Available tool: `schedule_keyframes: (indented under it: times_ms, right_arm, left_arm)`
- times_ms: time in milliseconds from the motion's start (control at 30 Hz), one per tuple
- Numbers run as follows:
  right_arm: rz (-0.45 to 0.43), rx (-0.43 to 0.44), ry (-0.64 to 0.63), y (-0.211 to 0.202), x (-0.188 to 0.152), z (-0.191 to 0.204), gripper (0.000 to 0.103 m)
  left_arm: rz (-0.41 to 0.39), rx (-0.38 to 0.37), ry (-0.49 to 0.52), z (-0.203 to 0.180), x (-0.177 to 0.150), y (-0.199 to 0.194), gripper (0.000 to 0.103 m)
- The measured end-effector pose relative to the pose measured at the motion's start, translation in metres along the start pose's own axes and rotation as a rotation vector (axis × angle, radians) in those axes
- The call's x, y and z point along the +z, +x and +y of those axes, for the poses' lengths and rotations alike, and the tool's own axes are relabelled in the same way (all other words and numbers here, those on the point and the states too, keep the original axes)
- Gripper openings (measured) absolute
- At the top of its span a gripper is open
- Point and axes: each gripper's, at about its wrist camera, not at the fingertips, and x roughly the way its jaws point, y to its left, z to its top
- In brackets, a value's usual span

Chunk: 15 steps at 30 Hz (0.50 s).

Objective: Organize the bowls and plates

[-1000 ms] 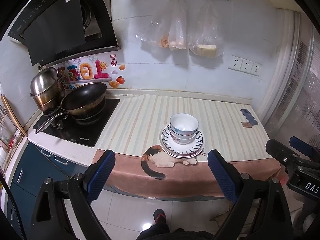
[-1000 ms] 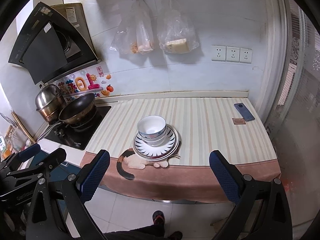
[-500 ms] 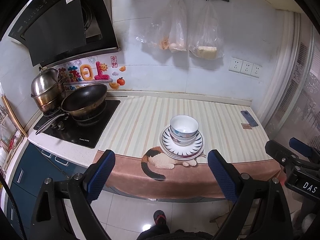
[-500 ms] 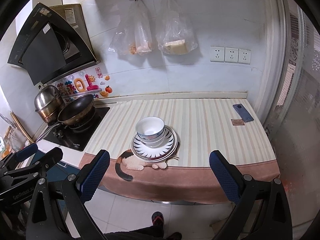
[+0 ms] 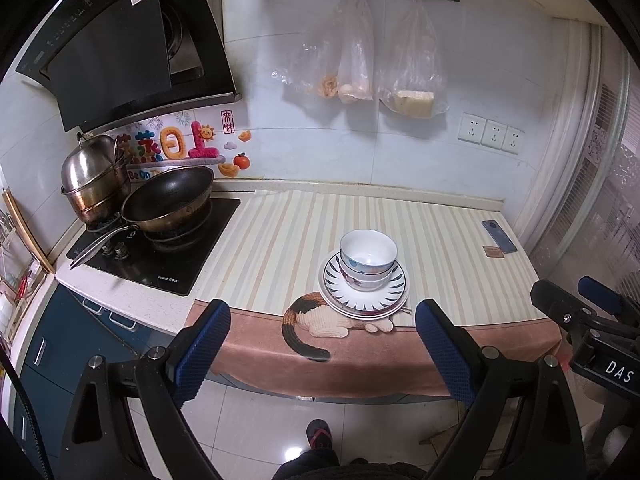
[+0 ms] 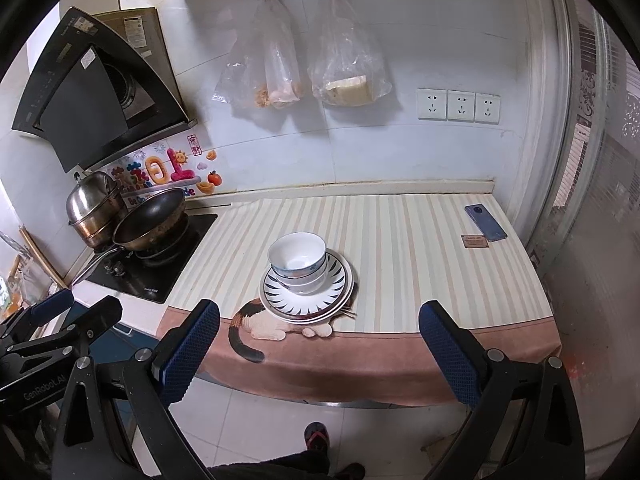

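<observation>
Hanging wide open and empty: left gripper (image 5: 322, 344), right gripper (image 6: 318, 344), both short of counter edge (image 6: 360, 360). Looking finished or unstarted, likely needing only a check. Sitting stacked near front edge: two bowls (image 6: 298, 264) on plates (image 6: 308, 300), two or three.

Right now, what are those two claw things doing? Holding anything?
Left gripper: open, holding nothing.
Right gripper: open, holding nothing.
</observation>
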Motion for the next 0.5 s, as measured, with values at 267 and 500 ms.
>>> schedule_keyframes:
  times_ms: [267, 500]
  right_arm:
    - [-0.002, -0.003, 0.000, -0.0012, -0.0014, 0.0022, 0.102]
    - [-0.003, -0.004, 0.001, -0.0022, -0.0026, 0.0041, 0.102]
  left_arm:
    - [0.000, -0.001, 0.001, 0.0011, 0.0008, 0.0007, 0.095]
    - [0.001, -0.002, 0.000, 0.0034, 0.0012, 0.0020, 0.095]
